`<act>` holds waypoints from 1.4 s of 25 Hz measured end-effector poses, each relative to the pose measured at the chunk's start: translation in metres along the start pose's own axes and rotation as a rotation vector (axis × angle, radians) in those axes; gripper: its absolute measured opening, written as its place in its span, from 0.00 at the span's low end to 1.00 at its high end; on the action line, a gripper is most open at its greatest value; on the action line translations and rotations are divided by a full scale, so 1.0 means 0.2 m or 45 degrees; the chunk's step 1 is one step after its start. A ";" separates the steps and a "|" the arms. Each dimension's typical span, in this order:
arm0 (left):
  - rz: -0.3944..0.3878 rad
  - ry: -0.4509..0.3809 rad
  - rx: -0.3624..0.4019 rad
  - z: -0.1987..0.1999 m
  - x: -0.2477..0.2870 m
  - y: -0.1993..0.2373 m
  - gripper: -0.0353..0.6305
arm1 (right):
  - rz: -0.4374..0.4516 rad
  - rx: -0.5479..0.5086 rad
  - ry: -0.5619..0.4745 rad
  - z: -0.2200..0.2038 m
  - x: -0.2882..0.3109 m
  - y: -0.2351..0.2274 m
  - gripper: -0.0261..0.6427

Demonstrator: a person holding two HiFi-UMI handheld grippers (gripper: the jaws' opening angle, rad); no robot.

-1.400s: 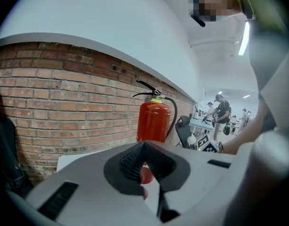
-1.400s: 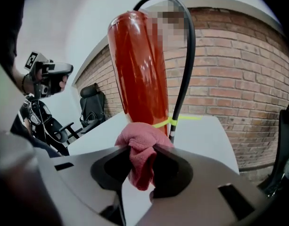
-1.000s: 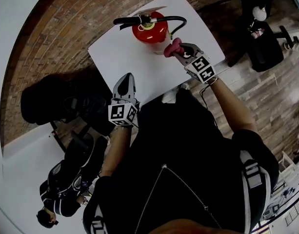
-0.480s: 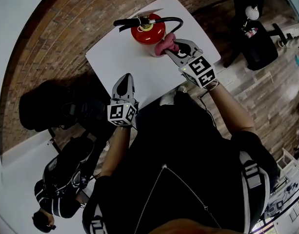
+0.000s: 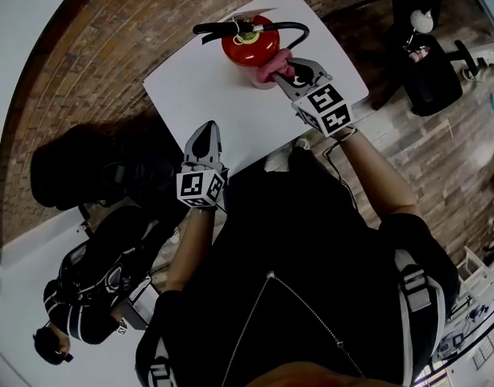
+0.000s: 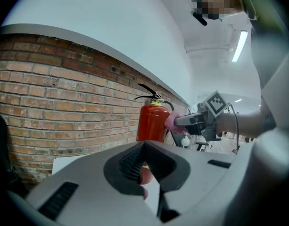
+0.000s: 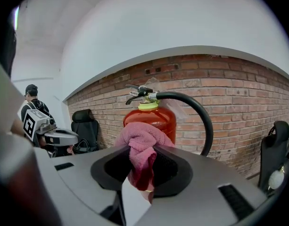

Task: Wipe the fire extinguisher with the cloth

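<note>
A red fire extinguisher (image 5: 248, 45) with a black hose and handle stands upright at the far edge of a small white table (image 5: 198, 95). My right gripper (image 5: 288, 71) is shut on a bunched pink cloth (image 5: 272, 64), which presses against the cylinder's right side. The right gripper view has the cloth (image 7: 140, 147) between the jaws, right in front of the extinguisher (image 7: 156, 119). My left gripper (image 5: 205, 139) hovers shut and empty over the table's near edge, well short of the extinguisher (image 6: 152, 121). From the left gripper view the right gripper (image 6: 194, 120) meets the cylinder with the cloth (image 6: 175, 121).
A brick wall (image 7: 238, 98) runs behind the table. A black office chair (image 5: 428, 63) stands to the right, and another black chair (image 5: 77, 168) to the left. A person in black (image 5: 77, 313) is at the lower left.
My right gripper has carried the pink cloth left and up, from beside the extinguisher onto its side. The left gripper has stayed in place.
</note>
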State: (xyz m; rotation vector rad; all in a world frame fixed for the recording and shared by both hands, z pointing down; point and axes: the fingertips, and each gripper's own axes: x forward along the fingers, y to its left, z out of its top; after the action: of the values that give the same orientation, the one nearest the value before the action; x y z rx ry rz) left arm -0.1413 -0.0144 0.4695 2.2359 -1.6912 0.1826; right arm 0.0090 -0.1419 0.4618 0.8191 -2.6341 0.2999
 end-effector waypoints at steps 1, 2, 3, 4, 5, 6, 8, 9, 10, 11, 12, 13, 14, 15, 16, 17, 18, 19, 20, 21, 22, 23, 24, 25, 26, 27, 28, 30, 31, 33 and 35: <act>0.002 0.002 0.001 0.00 0.00 -0.02 0.08 | 0.002 0.002 0.003 -0.01 -0.01 -0.01 0.21; 0.004 0.003 0.003 -0.01 -0.01 -0.06 0.08 | 0.003 0.005 0.005 -0.03 -0.04 -0.02 0.21; 0.004 0.004 0.006 -0.01 -0.01 -0.09 0.08 | 0.004 0.006 0.009 -0.05 -0.06 -0.03 0.21; 0.005 0.006 0.008 -0.02 -0.01 -0.11 0.08 | 0.005 0.006 0.014 -0.07 -0.07 -0.04 0.21; 0.006 0.007 0.009 -0.02 -0.01 -0.11 0.08 | 0.005 0.004 0.020 -0.09 -0.06 -0.04 0.21; 0.007 0.009 0.009 -0.02 -0.02 -0.11 0.08 | 0.006 0.000 0.025 -0.10 -0.06 -0.04 0.21; 0.010 0.012 0.008 -0.03 -0.02 -0.11 0.08 | 0.009 -0.004 0.035 -0.13 -0.04 -0.04 0.21; 0.012 0.013 0.008 -0.03 -0.02 -0.11 0.08 | 0.012 -0.003 0.038 -0.14 -0.03 -0.04 0.21; 0.013 0.014 0.008 -0.04 -0.02 -0.11 0.08 | 0.015 0.000 0.040 -0.15 -0.03 -0.04 0.21; 0.014 0.016 0.008 -0.04 -0.02 -0.11 0.08 | 0.019 0.002 0.043 -0.16 -0.02 -0.04 0.21; 0.014 0.018 0.008 -0.04 -0.02 -0.12 0.08 | 0.021 0.003 0.047 -0.17 -0.02 -0.04 0.21; 0.015 0.020 0.007 -0.04 -0.02 -0.12 0.08 | 0.023 0.004 0.052 -0.18 -0.01 -0.05 0.21; 0.014 0.022 0.007 -0.04 -0.02 -0.12 0.08 | 0.025 0.005 0.058 -0.20 -0.01 -0.05 0.21; 0.014 0.025 0.007 -0.04 -0.01 -0.12 0.08 | 0.028 0.007 0.064 -0.21 0.00 -0.05 0.21; 0.014 0.027 0.007 -0.05 -0.01 -0.12 0.08 | 0.030 0.010 0.068 -0.22 0.01 -0.05 0.21; 0.015 0.029 0.007 -0.05 -0.01 -0.12 0.08 | 0.033 0.012 0.072 -0.24 0.02 -0.05 0.21; 0.016 0.031 0.006 -0.05 -0.01 -0.12 0.08 | 0.036 0.015 0.074 -0.24 0.02 -0.05 0.21; 0.018 0.032 0.005 -0.05 -0.01 -0.12 0.08 | 0.040 0.018 0.076 -0.25 0.03 -0.05 0.21; 0.021 0.033 0.005 -0.05 -0.01 -0.11 0.08 | 0.043 0.019 0.079 -0.26 0.03 -0.05 0.21; 0.024 0.034 0.006 -0.05 -0.01 -0.11 0.08 | 0.044 0.018 0.084 -0.27 0.04 -0.05 0.21; 0.026 0.036 0.006 -0.05 -0.01 -0.11 0.08 | 0.045 0.017 0.090 -0.29 0.04 -0.05 0.21; 0.027 0.038 0.007 -0.06 -0.01 -0.11 0.08 | 0.046 0.016 0.098 -0.30 0.05 -0.06 0.21; 0.029 0.040 0.007 -0.06 -0.01 -0.10 0.08 | 0.047 0.017 0.105 -0.32 0.06 -0.06 0.21; 0.030 0.042 0.007 -0.06 0.00 -0.10 0.08 | 0.048 0.019 0.111 -0.33 0.07 -0.06 0.21; 0.032 0.043 0.007 -0.06 0.00 -0.10 0.08 | 0.051 0.022 0.116 -0.35 0.07 -0.06 0.21; 0.033 0.044 0.006 -0.06 0.00 -0.10 0.08 | 0.053 0.023 0.120 -0.36 0.08 -0.06 0.21; 0.034 0.045 0.006 -0.06 0.00 -0.10 0.08 | 0.055 0.025 0.124 -0.37 0.09 -0.06 0.21; 0.036 0.049 0.002 -0.06 0.01 -0.09 0.08 | 0.060 0.028 0.133 -0.39 0.11 -0.07 0.21; 0.036 0.051 0.000 -0.06 0.02 -0.07 0.08 | 0.062 0.031 0.139 -0.40 0.14 -0.06 0.21; 0.036 0.055 -0.003 -0.06 0.03 -0.05 0.08 | 0.067 0.037 0.147 -0.42 0.18 -0.06 0.21; 0.037 0.056 -0.001 -0.06 0.03 -0.07 0.08 | 0.069 0.038 0.150 -0.45 0.17 -0.07 0.21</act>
State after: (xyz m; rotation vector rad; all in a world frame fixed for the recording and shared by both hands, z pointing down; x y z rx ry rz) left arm -0.1255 -0.0121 0.4802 2.1913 -1.7013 0.2360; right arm 0.0164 -0.1428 0.5594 0.7173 -2.5507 0.3905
